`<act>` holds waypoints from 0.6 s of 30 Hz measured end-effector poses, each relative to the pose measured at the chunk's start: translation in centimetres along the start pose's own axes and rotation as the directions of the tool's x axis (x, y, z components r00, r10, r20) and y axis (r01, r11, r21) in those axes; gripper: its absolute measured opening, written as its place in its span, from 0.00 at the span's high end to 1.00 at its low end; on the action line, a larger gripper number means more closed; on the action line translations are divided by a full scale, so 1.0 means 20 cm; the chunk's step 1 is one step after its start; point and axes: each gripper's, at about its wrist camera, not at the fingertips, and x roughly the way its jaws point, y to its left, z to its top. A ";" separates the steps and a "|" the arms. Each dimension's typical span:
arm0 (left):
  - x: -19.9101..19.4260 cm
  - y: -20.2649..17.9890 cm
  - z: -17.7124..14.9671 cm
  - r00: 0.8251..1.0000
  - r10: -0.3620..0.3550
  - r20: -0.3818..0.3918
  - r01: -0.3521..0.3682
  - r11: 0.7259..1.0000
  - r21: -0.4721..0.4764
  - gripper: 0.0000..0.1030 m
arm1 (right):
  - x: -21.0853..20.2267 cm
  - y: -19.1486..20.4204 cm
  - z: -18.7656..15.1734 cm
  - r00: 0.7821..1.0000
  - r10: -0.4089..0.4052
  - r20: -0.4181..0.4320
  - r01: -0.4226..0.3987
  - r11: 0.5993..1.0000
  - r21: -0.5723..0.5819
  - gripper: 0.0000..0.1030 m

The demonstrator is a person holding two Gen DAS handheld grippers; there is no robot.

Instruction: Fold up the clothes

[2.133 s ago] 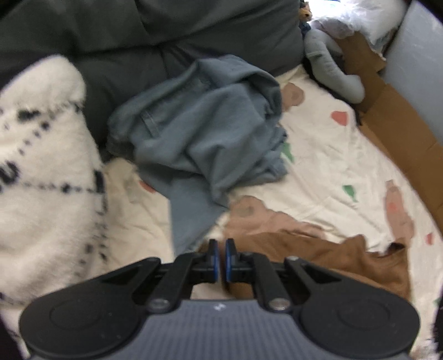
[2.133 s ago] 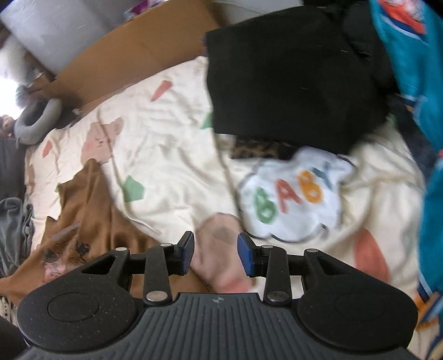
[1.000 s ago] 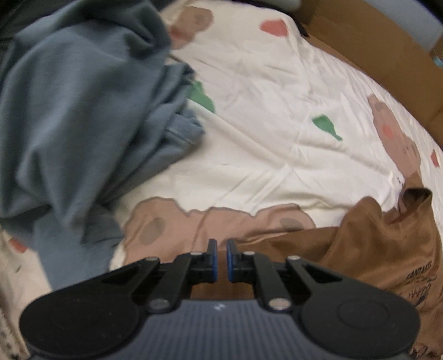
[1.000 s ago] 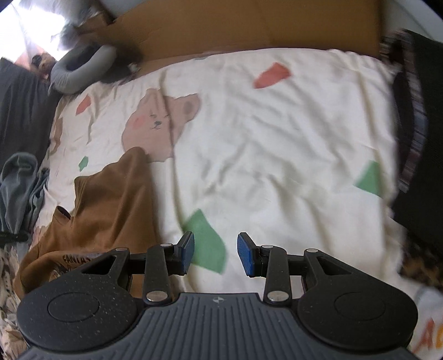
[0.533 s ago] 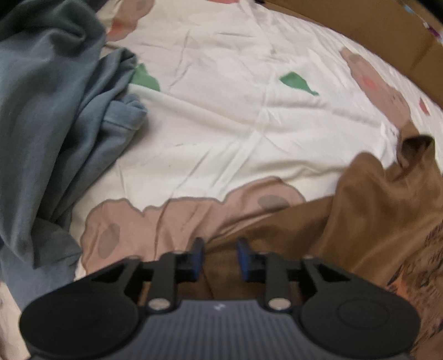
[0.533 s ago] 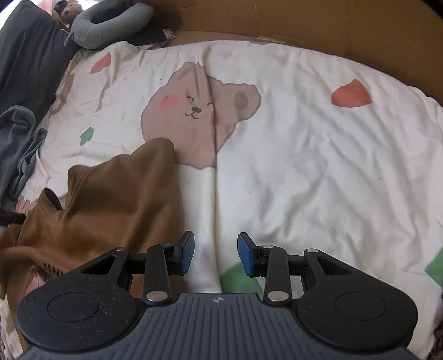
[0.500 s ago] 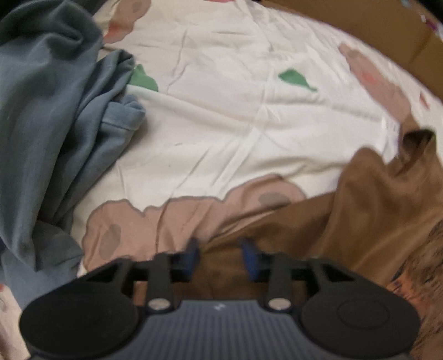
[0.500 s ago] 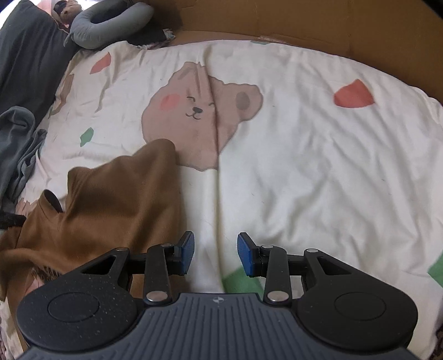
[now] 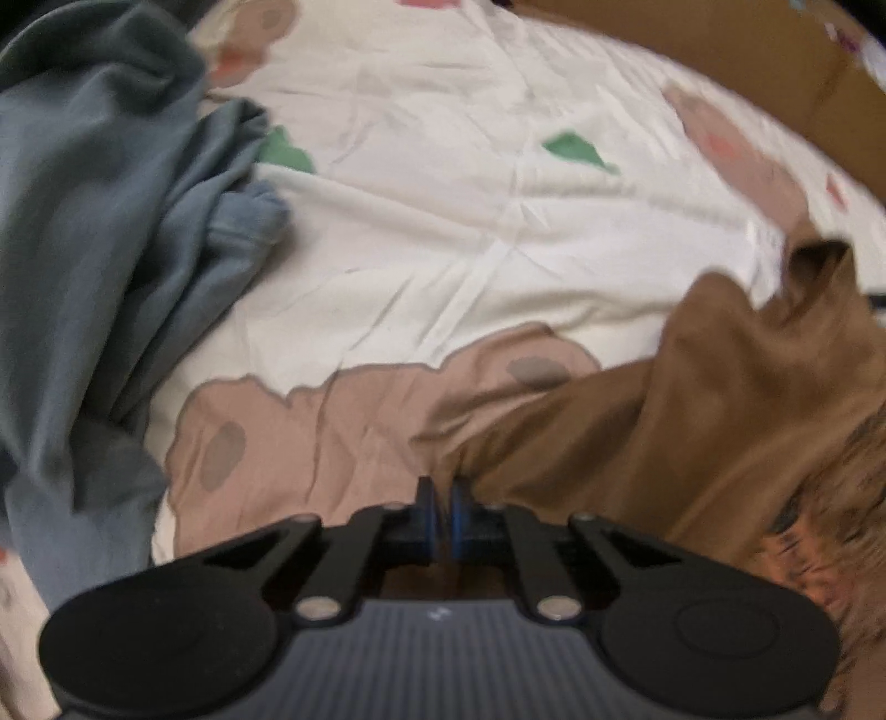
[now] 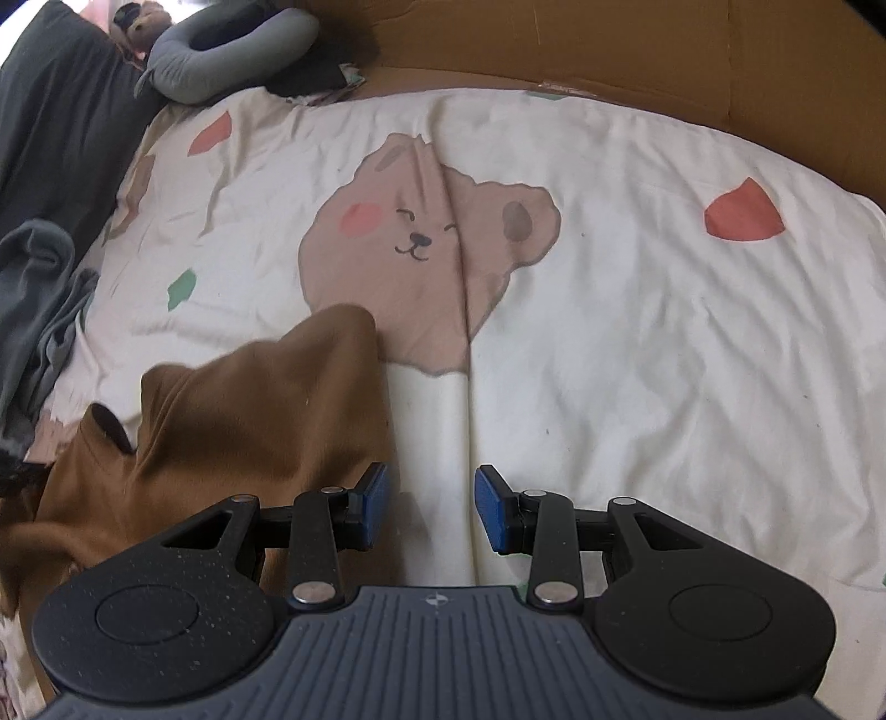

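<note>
You are working over a bed covered by a cream sheet (image 10: 637,343) printed with bear faces and small red and green patches; brown cardboard (image 10: 609,50) stands along its far edge. A grey curved pillow (image 10: 221,47) lies at the far left corner in the right wrist view, with a dark blanket (image 10: 50,122) beside it.

The brown shirt (image 9: 720,399) lies rumpled on the sheet, spread toward the right of your left wrist view, with dark printed marks near the right edge, too blurred to read. Your left tongs (image 9: 442,518) sit at its near left edge with the blue pads pressed almost together, and the brown cloth runs right up to them; they look pinched on the shirt's edge, though the cloth between the pads is hard to see. A pile of blue-grey clothes (image 9: 99,232) lies to the left, apart from the shirt, with a bear print of the sheet between them.

Your right tongs (image 10: 431,512) hang above the sheet with the blue pads wide apart and nothing between them. The brown shirt (image 10: 249,421) reaches the left finger of these tongs, and a long crease of the sheet runs away from the gap across the bear face (image 10: 426,243). The blue-grey clothes (image 10: 39,310) show at the far left there.
</note>
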 end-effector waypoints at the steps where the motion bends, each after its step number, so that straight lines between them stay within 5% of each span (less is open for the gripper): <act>1: -0.03 0.01 -0.01 1.000 -0.002 0.009 0.002 1.000 -0.013 0.95 | 0.01 0.01 0.01 1.000 0.004 0.004 -0.004 1.000 -0.001 0.60; 18: -0.39 0.27 -0.27 0.995 0.097 0.005 -0.095 0.984 -0.150 0.96 | 0.02 0.08 0.06 0.999 0.040 0.034 -0.038 0.997 -0.064 0.60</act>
